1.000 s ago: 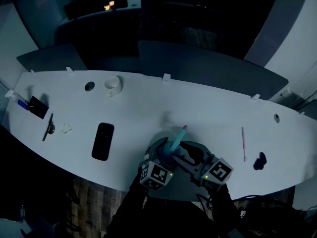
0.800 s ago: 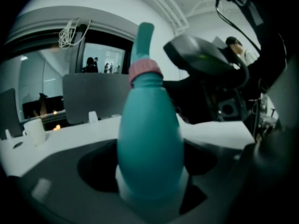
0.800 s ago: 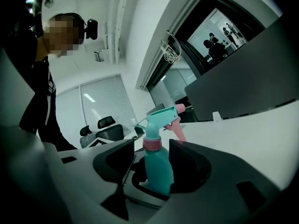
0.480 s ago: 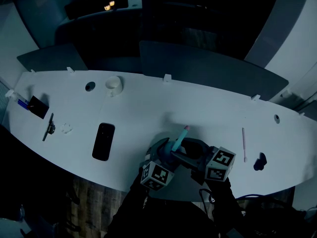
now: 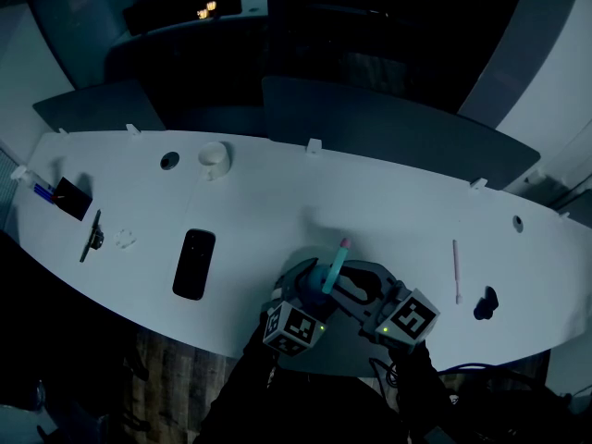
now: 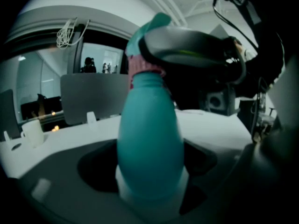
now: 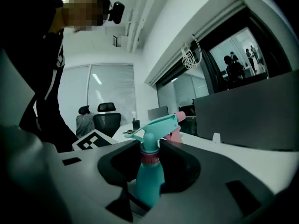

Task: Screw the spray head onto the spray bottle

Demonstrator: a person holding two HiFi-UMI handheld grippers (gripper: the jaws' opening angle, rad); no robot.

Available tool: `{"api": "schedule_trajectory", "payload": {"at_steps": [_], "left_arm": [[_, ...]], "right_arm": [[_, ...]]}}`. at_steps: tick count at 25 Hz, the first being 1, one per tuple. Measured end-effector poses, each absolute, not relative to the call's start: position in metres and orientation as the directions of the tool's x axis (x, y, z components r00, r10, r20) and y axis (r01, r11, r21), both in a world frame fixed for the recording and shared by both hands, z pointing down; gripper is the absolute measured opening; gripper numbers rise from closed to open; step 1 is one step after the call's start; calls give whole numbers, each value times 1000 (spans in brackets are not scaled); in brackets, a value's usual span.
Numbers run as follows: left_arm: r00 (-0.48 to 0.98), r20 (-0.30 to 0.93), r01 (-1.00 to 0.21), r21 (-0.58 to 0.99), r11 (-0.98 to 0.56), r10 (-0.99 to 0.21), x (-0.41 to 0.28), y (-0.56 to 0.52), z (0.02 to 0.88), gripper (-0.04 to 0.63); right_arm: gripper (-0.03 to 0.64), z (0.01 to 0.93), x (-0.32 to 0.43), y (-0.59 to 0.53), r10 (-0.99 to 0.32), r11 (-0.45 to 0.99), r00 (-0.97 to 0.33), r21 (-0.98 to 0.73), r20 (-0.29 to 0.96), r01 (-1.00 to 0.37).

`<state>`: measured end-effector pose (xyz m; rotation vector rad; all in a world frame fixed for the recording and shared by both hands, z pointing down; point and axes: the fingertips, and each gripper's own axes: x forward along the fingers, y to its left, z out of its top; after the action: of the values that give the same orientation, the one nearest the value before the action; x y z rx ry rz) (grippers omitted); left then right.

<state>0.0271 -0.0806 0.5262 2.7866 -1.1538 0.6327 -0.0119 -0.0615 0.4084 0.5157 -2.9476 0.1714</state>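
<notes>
Clamped in the left tool: teal spray bottle, upright, close to the worktop's near edge. Just closed with the right tool around the spray head's pink collar, pads touching. Bare surface beyond; phone leftward, pink pen rightward, both well apart.

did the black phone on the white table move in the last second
No. The black phone lies where it did, at the same gap and angle from the white cup beyond it.
</notes>
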Motion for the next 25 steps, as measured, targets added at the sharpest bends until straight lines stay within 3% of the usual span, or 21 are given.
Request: {"api": "schedule_trajectory", "payload": {"at_steps": [11,19,25], "left_arm": [[615,396,-707,-104,-699,-682,25,-81,524,405],[398,387,-880,-94,-465,-832,15,-86,518,407],[545,332,-808,-39,-588,-770,16,-77,513,408]], "right_arm": [[132,414,-14,-60,-423,905,-895,9,145,-426],[132,412,-16,-59,-447,892,-885,-3,129,-451],[132,412,-16,-59,-428,901,-894,-8,135,-433]]}}
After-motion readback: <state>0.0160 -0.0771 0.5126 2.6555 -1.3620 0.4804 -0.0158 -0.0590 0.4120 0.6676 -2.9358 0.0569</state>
